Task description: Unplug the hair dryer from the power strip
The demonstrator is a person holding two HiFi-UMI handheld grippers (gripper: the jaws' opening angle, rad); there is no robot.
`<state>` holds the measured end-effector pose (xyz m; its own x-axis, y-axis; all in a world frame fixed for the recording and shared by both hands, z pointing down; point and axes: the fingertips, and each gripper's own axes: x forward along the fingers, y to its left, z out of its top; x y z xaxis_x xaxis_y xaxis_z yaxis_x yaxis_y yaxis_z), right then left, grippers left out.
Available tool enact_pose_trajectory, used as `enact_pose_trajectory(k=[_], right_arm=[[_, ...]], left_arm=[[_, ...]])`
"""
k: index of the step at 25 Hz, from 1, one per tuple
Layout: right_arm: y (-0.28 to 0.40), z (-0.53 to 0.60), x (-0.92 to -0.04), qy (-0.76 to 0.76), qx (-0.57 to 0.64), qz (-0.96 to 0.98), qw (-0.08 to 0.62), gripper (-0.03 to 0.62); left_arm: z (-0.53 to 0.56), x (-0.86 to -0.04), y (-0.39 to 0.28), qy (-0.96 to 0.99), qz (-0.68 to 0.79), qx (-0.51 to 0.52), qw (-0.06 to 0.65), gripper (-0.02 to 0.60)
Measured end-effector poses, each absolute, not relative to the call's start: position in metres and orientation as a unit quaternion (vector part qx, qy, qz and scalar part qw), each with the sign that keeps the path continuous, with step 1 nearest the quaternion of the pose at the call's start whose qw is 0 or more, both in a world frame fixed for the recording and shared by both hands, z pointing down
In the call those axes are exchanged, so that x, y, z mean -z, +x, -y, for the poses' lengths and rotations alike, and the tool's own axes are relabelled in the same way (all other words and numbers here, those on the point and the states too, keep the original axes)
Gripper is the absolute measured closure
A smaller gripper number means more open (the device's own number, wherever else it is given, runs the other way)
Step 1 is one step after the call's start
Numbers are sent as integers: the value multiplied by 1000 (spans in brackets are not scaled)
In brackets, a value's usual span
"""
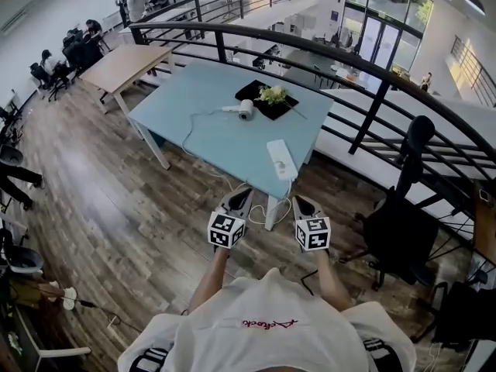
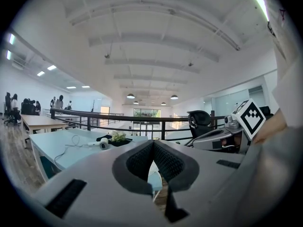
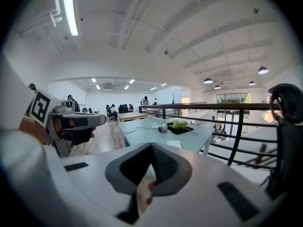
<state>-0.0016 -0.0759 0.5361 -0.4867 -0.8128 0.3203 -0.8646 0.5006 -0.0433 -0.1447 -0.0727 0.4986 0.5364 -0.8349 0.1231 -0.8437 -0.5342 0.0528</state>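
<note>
A white hair dryer lies on the light blue table, beside a black tray with flowers. Its thin cord loops left and back toward the white power strip at the table's near edge. My left gripper and right gripper hover side by side over the floor, short of the table. Both are shut with nothing between their pads. The left gripper points at the table with the hair dryer far off. Past the right gripper I see the hair dryer and the power strip.
A black curved railing runs behind and right of the table. A black office chair stands at the right. A wooden table and seated people are at the back left. Wood floor lies between me and the table.
</note>
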Motion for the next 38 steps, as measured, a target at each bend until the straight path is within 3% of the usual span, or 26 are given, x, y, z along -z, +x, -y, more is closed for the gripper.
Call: enact_pose_trajectory(k=[23, 38], right_arm=[[-6, 65, -603, 524, -151, 822, 164, 577], [19, 178, -604, 520, -152, 826, 158, 576]], left_arm=[[75, -567, -136, 897, 423, -64, 112, 572], [171, -581, -88, 900, 409, -66, 136, 572]])
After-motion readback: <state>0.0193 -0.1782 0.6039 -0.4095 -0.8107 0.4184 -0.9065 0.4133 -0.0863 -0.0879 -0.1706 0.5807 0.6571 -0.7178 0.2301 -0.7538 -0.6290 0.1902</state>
